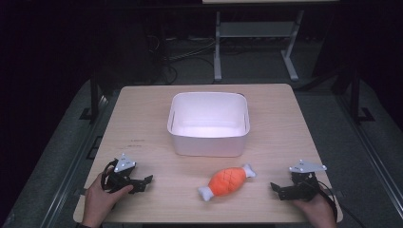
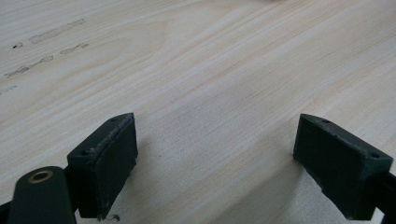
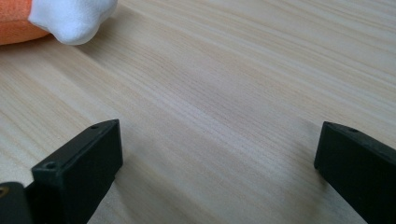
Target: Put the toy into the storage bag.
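An orange plush meat toy (image 1: 227,182) with white bone ends lies on the wooden table (image 1: 142,123), in front of a white bin (image 1: 209,122). My left gripper (image 1: 146,183) rests at the front left, held by a hand, open with bare wood between its jaws (image 2: 215,149). At the front right my right gripper (image 1: 276,189) is open too, a short way right of the toy. The right gripper view has the toy's white end (image 3: 72,18) at the upper left, well beyond the open jaws (image 3: 217,154).
The white bin stands empty at the table's middle, behind the toy. Faint pencil marks (image 2: 56,32) lie on the wood ahead of the left gripper. A metal stand (image 1: 256,42) and cables sit on the dark floor beyond the far edge.
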A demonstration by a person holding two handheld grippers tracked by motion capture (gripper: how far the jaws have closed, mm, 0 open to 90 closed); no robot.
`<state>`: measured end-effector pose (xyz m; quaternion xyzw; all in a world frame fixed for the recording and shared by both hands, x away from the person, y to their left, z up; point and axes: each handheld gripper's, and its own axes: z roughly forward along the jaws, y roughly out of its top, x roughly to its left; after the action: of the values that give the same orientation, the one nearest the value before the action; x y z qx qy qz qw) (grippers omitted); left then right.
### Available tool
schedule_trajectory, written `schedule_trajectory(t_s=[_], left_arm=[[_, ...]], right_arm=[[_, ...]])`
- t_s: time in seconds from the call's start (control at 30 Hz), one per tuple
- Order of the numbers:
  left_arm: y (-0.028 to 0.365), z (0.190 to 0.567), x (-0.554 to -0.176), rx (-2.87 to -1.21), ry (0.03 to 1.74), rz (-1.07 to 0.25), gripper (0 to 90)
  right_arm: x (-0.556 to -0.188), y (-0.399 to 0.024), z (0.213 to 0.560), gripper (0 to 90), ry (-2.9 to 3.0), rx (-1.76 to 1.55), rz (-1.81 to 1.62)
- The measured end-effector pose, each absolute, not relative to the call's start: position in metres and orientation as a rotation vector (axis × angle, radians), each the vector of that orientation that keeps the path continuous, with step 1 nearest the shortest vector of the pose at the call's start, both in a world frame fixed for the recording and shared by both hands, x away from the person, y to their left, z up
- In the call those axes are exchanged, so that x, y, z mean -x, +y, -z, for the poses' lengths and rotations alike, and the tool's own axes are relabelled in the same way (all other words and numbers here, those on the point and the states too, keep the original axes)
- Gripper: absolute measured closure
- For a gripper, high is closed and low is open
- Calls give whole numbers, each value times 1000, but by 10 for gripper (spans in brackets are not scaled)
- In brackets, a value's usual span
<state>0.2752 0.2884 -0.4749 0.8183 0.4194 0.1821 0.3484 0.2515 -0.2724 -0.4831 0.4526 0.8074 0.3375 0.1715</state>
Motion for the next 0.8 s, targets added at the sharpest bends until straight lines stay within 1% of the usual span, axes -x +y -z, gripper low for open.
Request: schedule_trajectory(t_s=[0.13,0.17,0.2,0.23,0.3,0.33,0.37,0.4,0.47,0.53,0.57,0.6,0.8], left_arm=[[288,475,-275,-2122,1087,-472,128],[288,475,-275,-2121,1086,-472,128],[288,475,-275,-2121,1087,-473,128],[288,475,-275,-2121,1087,-473,129],[289,475,-275,-2120,1086,-474,129],[289,475,-275,-2122,1087,-473,129],[289,475,-275,-2122,1087,-473,130],[289,475,-275,-2121,1087,-473,130],[289,475,-275,-2119,1087,-474,130],[289,475,-275,-2119,1087,-474,130],[289,475,-275,-2119,1087,-474,130],[289,475,-275,-2121,1087,-473,130],[289,475,-275,-2121,1087,-473,130]], right_arm=[[-251,-273,483,10,2291,-1285,-958],[-251,-273,483,31,2287,-1287,-960],[-249,-276,479,160,2295,-1288,-971],[-249,-276,479,160,2295,-1288,-971],[-248,-281,474,256,2317,-1326,-1020],[-245,-285,471,365,2317,-1330,-1045],[-245,-285,471,365,2317,-1330,-1045],[-245,-284,469,418,2324,-1321,-1045],[-242,-282,465,566,2342,-1302,-1062],[-240,-277,462,765,2377,-1272,-1074],[-239,-274,459,840,2390,-1250,-1074],[-238,-271,457,894,2399,-1235,-1078],[-238,-254,452,896,2474,-1148,-1155]])
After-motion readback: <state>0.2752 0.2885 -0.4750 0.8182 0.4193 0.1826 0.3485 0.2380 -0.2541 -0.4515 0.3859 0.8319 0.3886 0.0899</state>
